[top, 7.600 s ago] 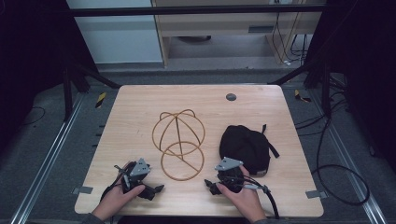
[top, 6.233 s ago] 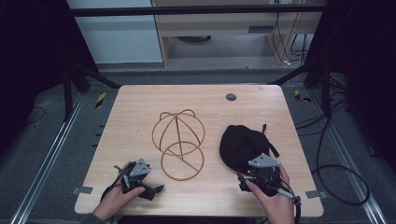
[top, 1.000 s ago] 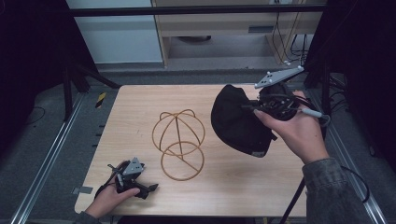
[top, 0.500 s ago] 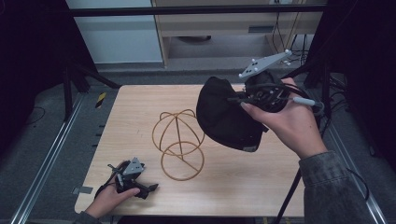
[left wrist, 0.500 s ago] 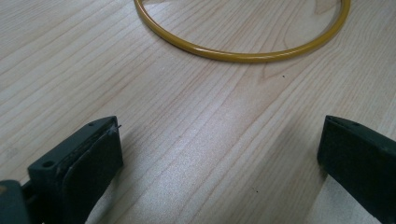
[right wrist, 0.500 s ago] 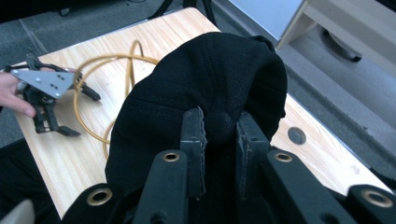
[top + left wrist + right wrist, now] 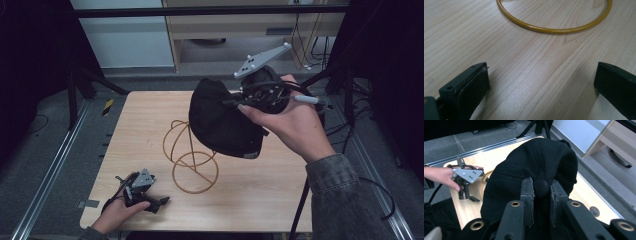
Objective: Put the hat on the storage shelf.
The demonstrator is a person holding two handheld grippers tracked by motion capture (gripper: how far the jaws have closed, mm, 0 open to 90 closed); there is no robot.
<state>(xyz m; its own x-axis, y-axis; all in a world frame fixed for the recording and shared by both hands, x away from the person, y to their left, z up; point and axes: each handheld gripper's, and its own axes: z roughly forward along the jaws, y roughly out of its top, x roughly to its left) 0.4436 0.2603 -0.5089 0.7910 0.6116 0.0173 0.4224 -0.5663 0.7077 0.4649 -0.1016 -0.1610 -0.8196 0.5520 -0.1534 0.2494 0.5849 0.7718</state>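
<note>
A light wooden table [image 7: 150, 130] stands on grey floor [image 7: 45, 130]. A small dark disc [image 7: 594, 211] lies near the table's far edge. Beyond the table are a pale cabinet [image 7: 120, 37] and a wooden shelf unit [image 7: 225, 22], with cables [image 7: 315, 45] hanging beside it.

surface: I see a light wooden table [image 7: 150, 130]
on it: yellow wire hat stand [image 7: 190, 155] mid-table
far edge: small dark disc [image 7: 594, 211]

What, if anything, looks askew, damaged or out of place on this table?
Nothing stands out. The right gripper holds the black cap by its top button, in the air above the wire hat stand, which stands upright on the wooden table. The left gripper rests open near the stand's ring.
</note>
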